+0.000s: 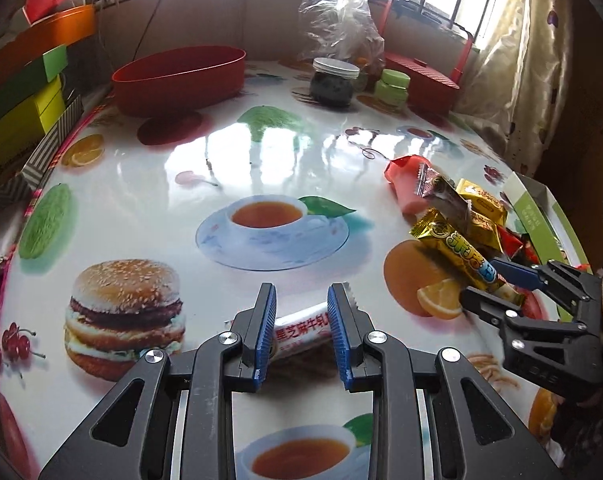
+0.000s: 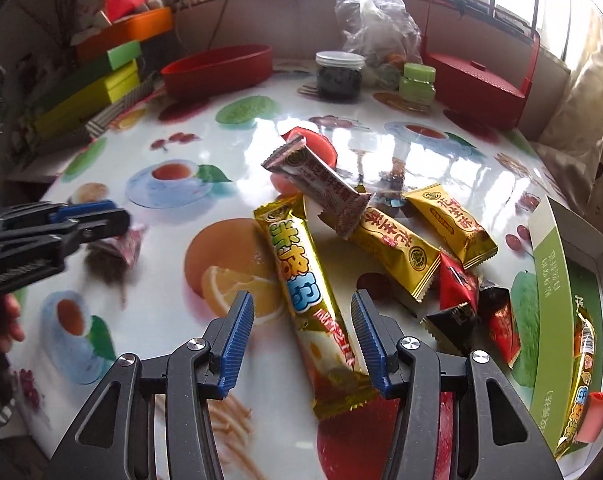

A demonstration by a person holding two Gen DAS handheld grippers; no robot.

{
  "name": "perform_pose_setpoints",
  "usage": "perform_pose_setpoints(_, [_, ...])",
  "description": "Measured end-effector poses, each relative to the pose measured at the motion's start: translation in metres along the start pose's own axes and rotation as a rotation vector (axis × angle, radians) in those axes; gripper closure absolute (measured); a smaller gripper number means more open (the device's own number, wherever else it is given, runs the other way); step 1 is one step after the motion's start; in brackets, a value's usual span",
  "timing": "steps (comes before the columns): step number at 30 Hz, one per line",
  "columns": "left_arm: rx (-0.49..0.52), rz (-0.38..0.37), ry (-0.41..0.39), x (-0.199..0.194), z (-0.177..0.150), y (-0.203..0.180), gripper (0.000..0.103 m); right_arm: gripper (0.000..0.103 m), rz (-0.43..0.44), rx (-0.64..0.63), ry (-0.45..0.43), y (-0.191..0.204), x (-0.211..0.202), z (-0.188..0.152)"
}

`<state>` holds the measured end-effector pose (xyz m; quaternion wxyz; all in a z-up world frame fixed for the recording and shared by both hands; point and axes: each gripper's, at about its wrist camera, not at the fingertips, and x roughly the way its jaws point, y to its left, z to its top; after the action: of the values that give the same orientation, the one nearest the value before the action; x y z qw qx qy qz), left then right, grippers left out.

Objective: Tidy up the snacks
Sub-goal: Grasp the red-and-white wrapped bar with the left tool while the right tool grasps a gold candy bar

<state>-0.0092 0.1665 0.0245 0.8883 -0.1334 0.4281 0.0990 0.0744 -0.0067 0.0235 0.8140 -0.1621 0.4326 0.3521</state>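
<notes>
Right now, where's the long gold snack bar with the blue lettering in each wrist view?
Left wrist: long gold snack bar lies at right of centre, its near end between the right gripper's fingers.
Right wrist: same bar at lower centre, running down between the open fingers.
Shared landmark: red oval tub at the table's far left.

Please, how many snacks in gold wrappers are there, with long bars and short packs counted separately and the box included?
Long gold bars: 2, one in the pile and one in the box, at
Short gold packs: 2, at and
Total: 4
</notes>
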Motion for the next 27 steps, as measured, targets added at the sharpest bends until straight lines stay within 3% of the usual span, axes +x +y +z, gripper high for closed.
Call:
perform_pose_setpoints(2, [-0.007, 0.003, 0.002, 0.0, -0.001, 0.003, 0.071, 0.053, -0.03, -0.002, 0.013, 0.002, 0.005, 0.001])
perform_pose_setpoints(4, [-0.026, 0.012, 0.001, -0.001, -0.002, 0.007, 0.05, 0.056, -0.029, 0.004, 0.005, 0.004, 0.005, 0.001])
perform_pose_setpoints(11, [0.042, -0.015, 0.021, 0.001, -0.009, 0.003, 0.049, 0.081, -0.02, 0.005, -0.004, 0.013, 0.003, -0.002])
perform_pose_setpoints(17, [0.071, -0.044, 0.044, 0.005, -0.012, -0.003, 0.049, 0.082, -0.01, 0.017, -0.003, 0.014, -0.001, -0.006])
perform_pose_setpoints(27, [0.162, 0.054, 0.043, 0.013, -0.011, -0.011, 0.049, 0.08, -0.023, 0.017, -0.008, 0.015, 0.0, -0.006])
